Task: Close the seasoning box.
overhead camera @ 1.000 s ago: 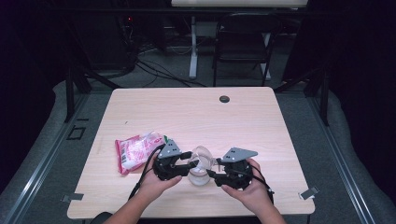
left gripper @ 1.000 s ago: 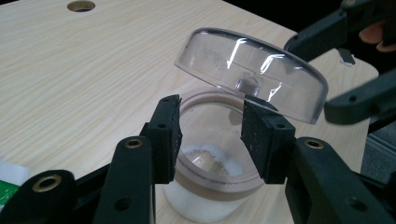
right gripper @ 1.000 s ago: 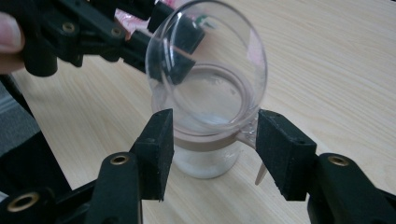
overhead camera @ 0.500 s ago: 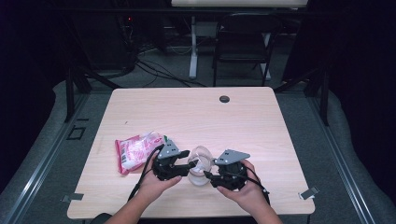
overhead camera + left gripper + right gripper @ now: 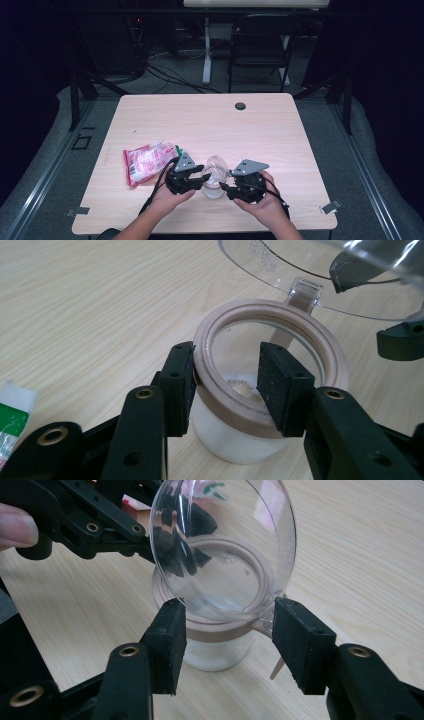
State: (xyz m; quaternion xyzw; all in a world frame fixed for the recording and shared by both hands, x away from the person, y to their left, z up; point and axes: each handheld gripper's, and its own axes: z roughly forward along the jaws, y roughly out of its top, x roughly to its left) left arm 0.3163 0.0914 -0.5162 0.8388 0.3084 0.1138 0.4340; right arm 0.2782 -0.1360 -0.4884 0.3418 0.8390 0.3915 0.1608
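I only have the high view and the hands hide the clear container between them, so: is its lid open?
Observer: Yes. In the right gripper view the clear domed lid stands tipped up off the jar, attached at its hinge.
Operator: How is the left gripper holding the jar?
Observer: The left gripper has one jaw outside the tan rim and one inside the mouth, pinching the wall.
Operator: And the right one?
Observer: The right gripper is open, its jaws wide on either side of the lid's lower edge, not clamping it.
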